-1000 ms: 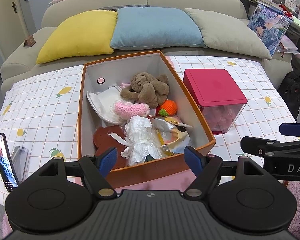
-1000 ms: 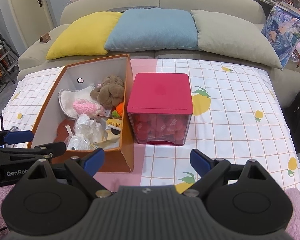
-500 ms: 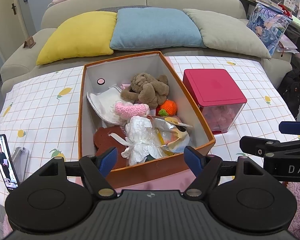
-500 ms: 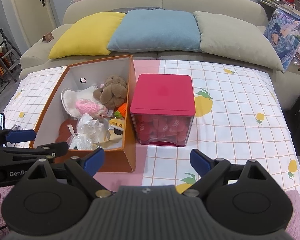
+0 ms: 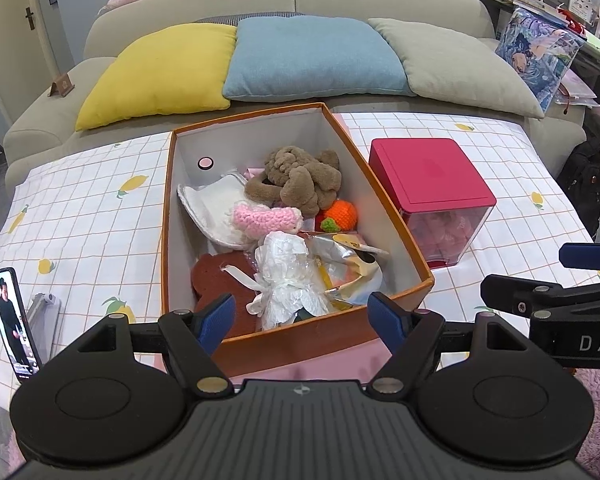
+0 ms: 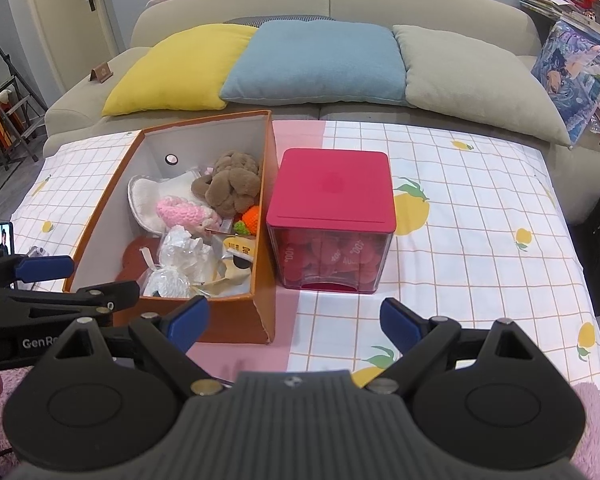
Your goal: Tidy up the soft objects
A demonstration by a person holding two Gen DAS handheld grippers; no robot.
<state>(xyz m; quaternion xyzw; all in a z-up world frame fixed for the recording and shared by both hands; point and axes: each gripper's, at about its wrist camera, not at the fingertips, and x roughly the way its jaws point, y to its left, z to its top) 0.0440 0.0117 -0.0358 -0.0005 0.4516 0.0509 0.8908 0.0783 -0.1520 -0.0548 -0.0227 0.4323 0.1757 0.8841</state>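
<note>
An open orange box (image 5: 384, 208) (image 6: 265, 208) on the table holds soft things: a brown plush toy (image 5: 300, 180) (image 6: 230, 184), a pink knitted piece (image 5: 266, 218) (image 6: 180, 212), an orange knitted fruit (image 5: 340, 214) (image 6: 251, 215), a white cloth (image 5: 208, 208), crumpled clear plastic (image 5: 288, 276) (image 6: 180, 256) and a brown felt shape (image 5: 216, 276). My left gripper (image 5: 302, 316) is open and empty, just before the box's near wall. My right gripper (image 6: 294, 320) is open and empty, near the box's front right corner.
A clear container with a red lid (image 5: 430, 176) (image 6: 332, 192) stands right of the box, with red things inside. A phone on a stand (image 5: 10, 316) is at the table's left. A sofa with yellow, blue and grey cushions (image 5: 312, 56) lies behind.
Both grippers have drifted very slightly; the view has hardly shifted. Nothing was taken or let go.
</note>
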